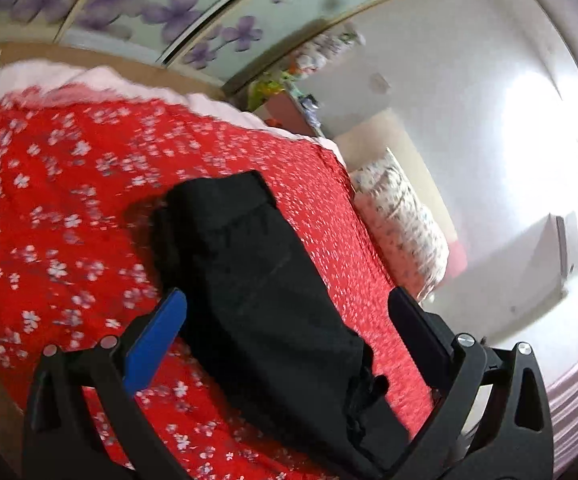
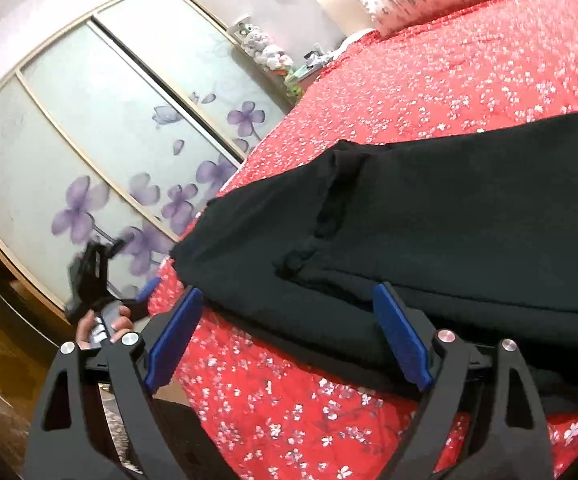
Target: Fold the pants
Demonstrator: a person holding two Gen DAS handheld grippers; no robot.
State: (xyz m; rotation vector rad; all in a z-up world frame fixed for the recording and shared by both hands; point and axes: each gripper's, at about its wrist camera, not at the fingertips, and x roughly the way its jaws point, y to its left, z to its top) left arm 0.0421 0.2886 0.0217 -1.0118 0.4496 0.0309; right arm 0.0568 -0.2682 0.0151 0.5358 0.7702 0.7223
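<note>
The black pants (image 1: pixel 257 280) are lying folded into a long dark band on the red flowered bedspread (image 1: pixel 61 208), not gripped by either tool. In the left wrist view the left gripper (image 1: pixel 289 312) is standing wide, released, its blue pad (image 1: pixel 157 344) on one side and a black finger on the other, with the pants stretching away between and beyond them; no pad is pressing on the cloth. In the right wrist view the right gripper (image 2: pixel 289 332) is likewise gaping, both blue pads (image 2: pixel 403 344) showing, and the near edge of the pants (image 2: pixel 429 232) is lying between them without being pinched.

Only the right view is showing the other tool from outside: the left gripper (image 2: pixel 129 280) is sitting off the bed's edge in front of the wardrobe, with a hand (image 2: pixel 105 328) wrapped around its handle. Only the left view is showing a bright white wall (image 1: pixel 469 120), washed out by glare.

The bedspread is covering a bed, with a pale pink sheet (image 1: pixel 101 80) peeking out at its far edge and a flower-print pillow (image 1: pixel 405 220) resting at one end. A wardrobe with frosted sliding doors and purple flowers (image 2: pixel 101 152) is standing beside the bed, and a small shelf crowded with blurred odds and ends (image 2: pixel 269 56) is sitting in the corner.
</note>
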